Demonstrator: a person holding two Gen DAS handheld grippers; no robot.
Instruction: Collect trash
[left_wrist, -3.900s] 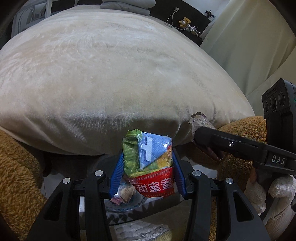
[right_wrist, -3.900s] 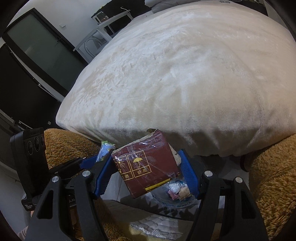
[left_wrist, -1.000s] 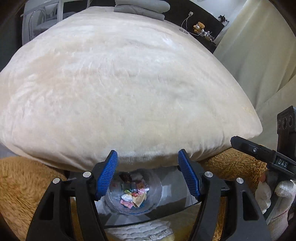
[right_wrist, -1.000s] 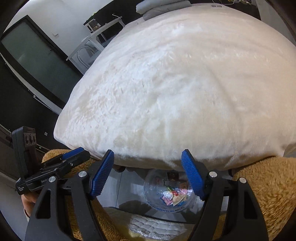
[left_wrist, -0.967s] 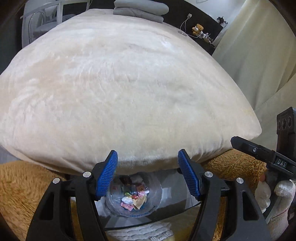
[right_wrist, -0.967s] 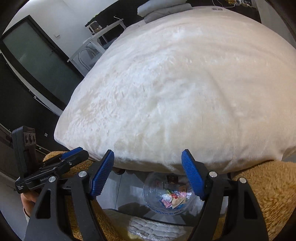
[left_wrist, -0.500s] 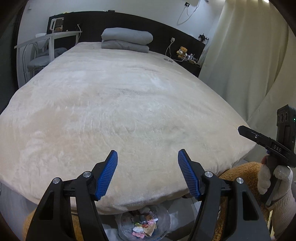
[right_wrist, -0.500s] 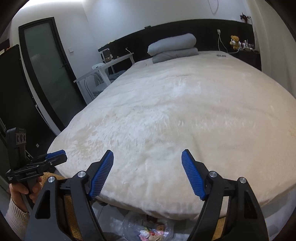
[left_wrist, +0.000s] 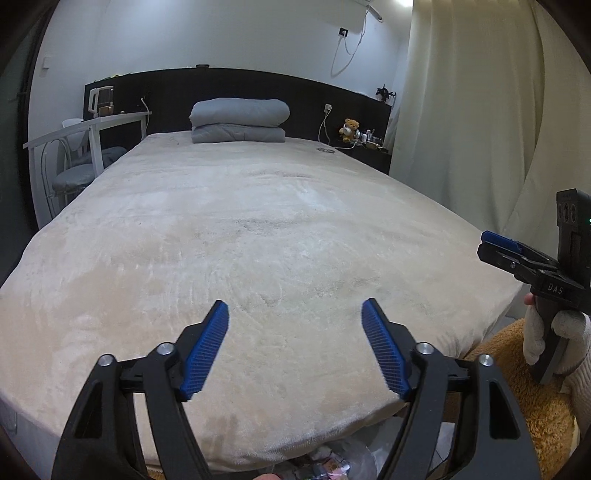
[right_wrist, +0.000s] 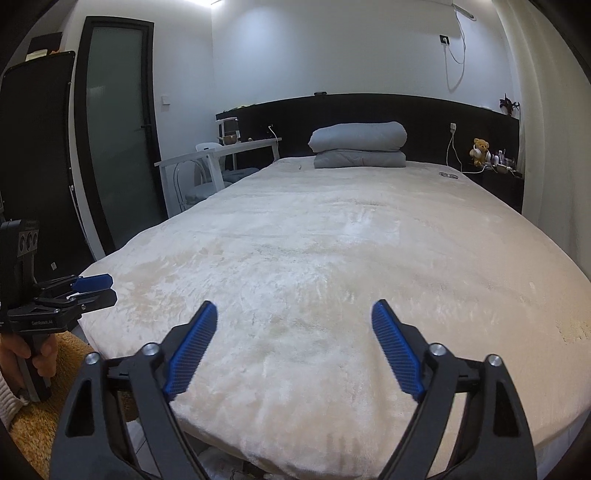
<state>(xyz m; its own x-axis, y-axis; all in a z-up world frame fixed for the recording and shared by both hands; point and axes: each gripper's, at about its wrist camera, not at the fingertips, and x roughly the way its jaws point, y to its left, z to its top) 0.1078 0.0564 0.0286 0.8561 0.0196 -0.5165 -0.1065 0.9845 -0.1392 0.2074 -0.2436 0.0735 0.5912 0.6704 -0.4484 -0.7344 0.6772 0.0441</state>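
Left gripper no longer clamps the green and red snack packet; its fingers stand spread with nothing between. Right gripper has let go of the maroon box, fingers likewise apart. Both now sit raised and level over the bed, not angled down at its foot. The clear bin of wrappers has slid to the bottom edge of the left view.

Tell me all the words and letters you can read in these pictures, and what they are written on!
"DAS": white letters on the black body of the right tongs, seen from the left wrist camera.
A short white label on the black body of the left tongs, seen from the right wrist camera: too blurred to read.
The wrappers in the trash bag under the bed: too small to read.
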